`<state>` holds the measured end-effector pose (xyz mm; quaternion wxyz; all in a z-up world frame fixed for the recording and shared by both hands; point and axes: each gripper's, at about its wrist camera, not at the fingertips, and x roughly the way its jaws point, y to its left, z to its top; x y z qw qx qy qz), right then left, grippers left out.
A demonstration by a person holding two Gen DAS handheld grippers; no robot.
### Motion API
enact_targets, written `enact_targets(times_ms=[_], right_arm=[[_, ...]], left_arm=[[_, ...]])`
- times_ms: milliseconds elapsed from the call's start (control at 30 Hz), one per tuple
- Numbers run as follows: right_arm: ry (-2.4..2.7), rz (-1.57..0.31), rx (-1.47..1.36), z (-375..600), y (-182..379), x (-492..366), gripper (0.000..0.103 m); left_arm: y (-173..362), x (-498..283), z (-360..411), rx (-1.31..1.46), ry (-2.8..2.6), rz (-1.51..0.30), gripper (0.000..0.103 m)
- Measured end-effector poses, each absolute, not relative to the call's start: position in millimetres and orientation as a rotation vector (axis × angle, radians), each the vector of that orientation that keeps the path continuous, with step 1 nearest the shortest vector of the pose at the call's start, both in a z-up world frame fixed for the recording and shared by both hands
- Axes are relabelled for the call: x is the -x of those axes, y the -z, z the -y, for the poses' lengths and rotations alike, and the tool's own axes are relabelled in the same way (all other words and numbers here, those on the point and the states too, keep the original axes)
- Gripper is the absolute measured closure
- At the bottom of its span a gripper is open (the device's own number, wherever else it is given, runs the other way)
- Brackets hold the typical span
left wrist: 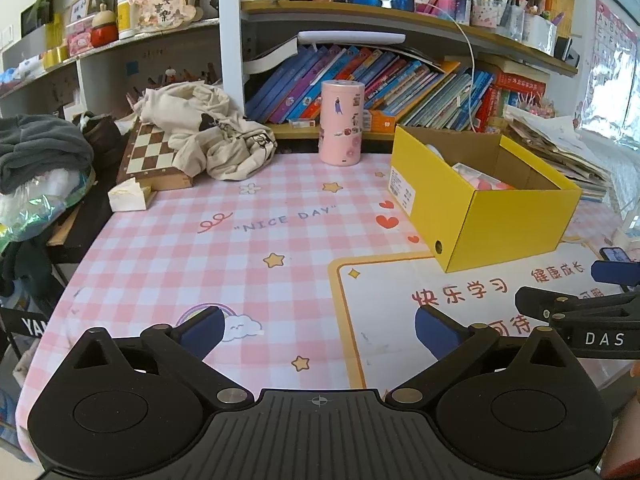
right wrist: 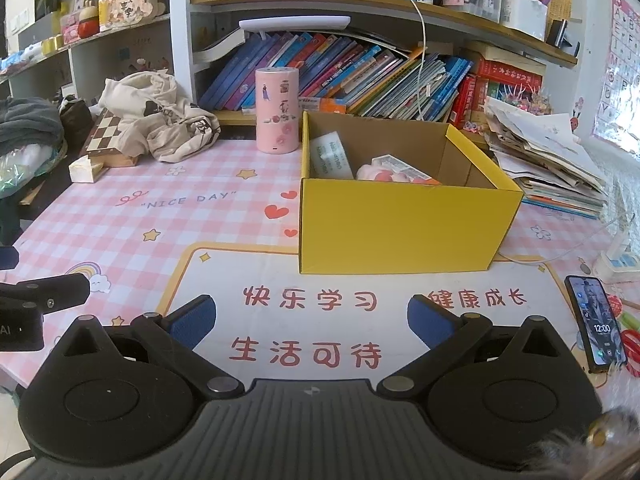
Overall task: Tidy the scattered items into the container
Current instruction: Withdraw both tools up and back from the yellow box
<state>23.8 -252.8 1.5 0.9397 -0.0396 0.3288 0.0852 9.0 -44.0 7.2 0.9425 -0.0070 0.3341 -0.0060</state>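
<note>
Holding both hand-held grippers wide and empty above the table (right wrist: 224, 224), left (left wrist: 318, 330) and right (right wrist: 312, 318), I see the yellow box (right wrist: 400, 224) ahead, pink items (right wrist: 376, 172) lying inside.

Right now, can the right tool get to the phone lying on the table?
Probably yes. The phone lies flat on the table just right of the right tool, which is open and empty. Nothing sits between them; the yellow box is farther back.
</note>
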Motion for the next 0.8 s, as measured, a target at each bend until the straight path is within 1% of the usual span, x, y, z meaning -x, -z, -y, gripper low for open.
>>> enact_targets(times_ms=[800], right_arm=[[-0.172, -0.707, 0.087, 252.8, 5.2, -33.6, 0.0]], left_arm=[[-4.5, -16.2, 44.2, 0.057, 0.069, -0.684, 0.0]])
